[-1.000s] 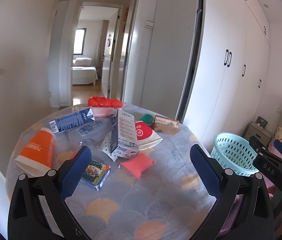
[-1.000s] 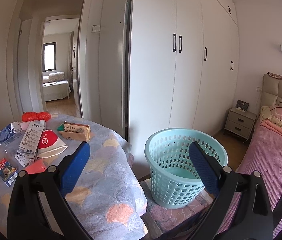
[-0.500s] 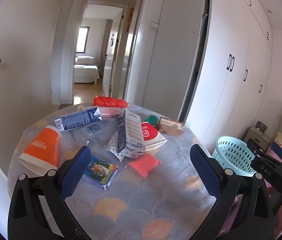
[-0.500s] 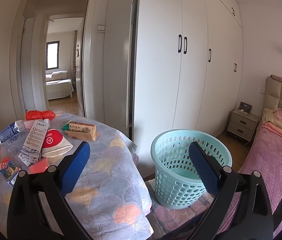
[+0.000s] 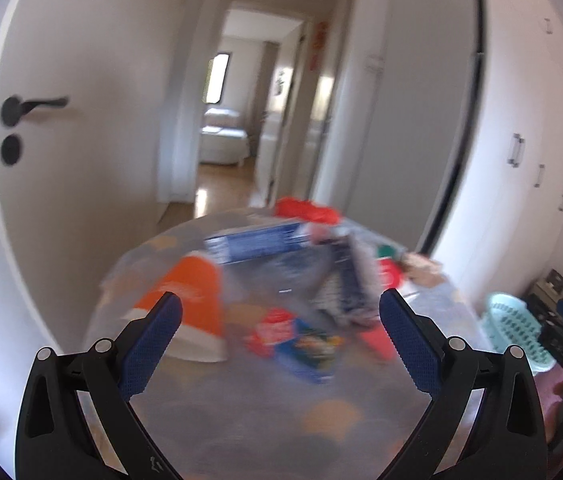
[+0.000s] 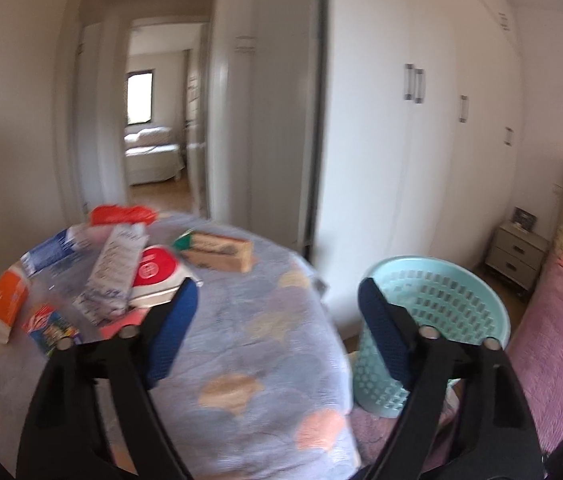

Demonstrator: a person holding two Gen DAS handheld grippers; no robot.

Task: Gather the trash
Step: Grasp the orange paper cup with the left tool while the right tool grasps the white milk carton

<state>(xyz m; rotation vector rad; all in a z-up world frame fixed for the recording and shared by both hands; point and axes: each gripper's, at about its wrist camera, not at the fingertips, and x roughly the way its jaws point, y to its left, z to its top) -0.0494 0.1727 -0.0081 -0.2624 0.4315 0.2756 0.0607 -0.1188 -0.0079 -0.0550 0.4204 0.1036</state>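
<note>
Trash (image 6: pixel 113 276) lies scattered on the bench (image 6: pixel 241 344), at 10 o'clock from my right claw (image 6: pixel 277 306). That claw has just been narrowing, jaws apart, nothing between them. Left claw (image 5: pixel 280 322) gapes wide and empty over the litter. Basket (image 6: pixel 437 320) stands at 3 o'clock beside the bench.

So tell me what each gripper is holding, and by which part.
Nothing is held. The left gripper and right gripper are both open and empty; the right's jaws have just been closing on nothing.
</note>
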